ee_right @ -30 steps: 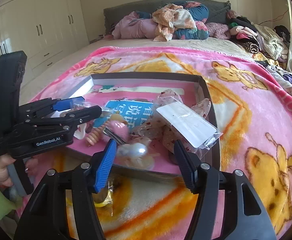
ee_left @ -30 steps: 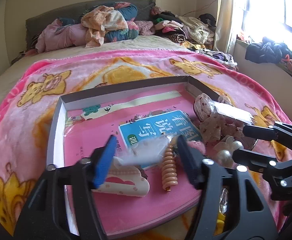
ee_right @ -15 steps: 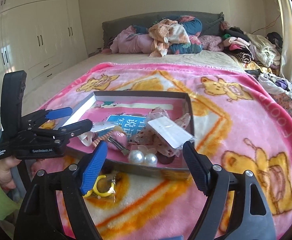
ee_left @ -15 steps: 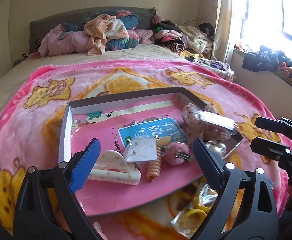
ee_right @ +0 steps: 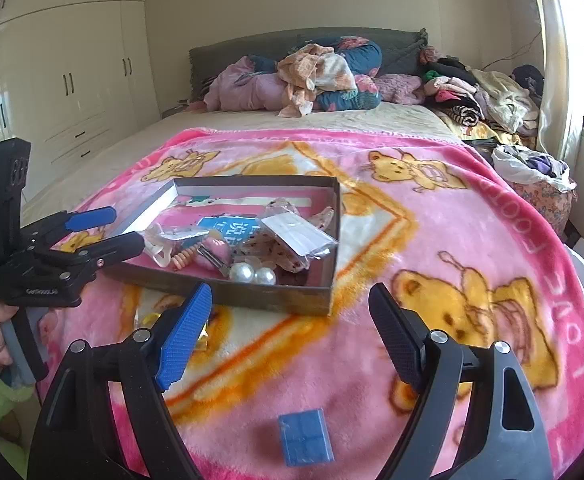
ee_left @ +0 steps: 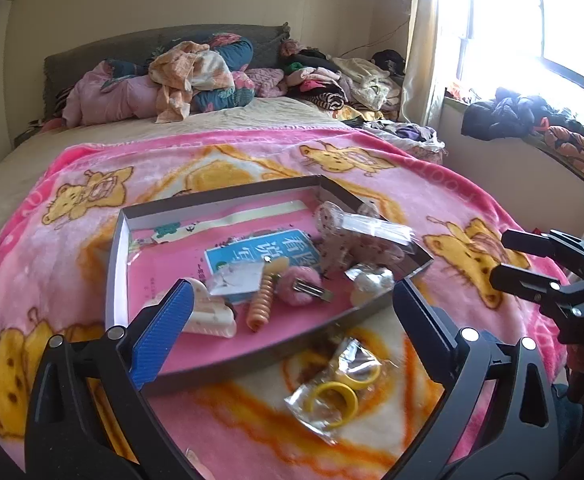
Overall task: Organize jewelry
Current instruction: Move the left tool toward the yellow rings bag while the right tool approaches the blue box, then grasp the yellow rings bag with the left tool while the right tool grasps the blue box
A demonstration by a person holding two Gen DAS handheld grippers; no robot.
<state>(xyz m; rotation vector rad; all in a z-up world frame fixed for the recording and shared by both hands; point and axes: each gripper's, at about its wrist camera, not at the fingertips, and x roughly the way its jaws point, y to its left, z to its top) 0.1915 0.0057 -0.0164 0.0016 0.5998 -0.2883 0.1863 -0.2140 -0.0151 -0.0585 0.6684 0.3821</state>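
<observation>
— What do your two tools do at this moment?

— My left gripper (ee_left: 288,334) is opening its jaws and they stand very wide, with nothing between the pads. My right gripper (ee_right: 290,338) is opening too, also wide and empty. Both hang above the near part of the pink fleece blanket with yellow bears (ee_right: 452,240), not touching anything.

— And where is the jewelry?

— Most of it lies in the shallow dark cardboard box with a pink floor (ee_right: 268,300), which sits in the middle of the blanket. Near its front edge I see two big white pearl balls (ee_right: 252,274), a fluffy pink clip with a metal clasp (ee_left: 302,286), a spiral orange hair tie (ee_left: 261,300) and a cream claw clip (ee_left: 208,316). A clear packet with a white card (ee_right: 298,234) lies toward the box's right edge.

— Is something outside the box?

— Yes. A crinkled clear bag with yellow rings (ee_left: 338,392) lies on the blanket just before the front edge of the box, and a small blue square box (ee_right: 306,436) lies at the blanket's near edge.
</observation>
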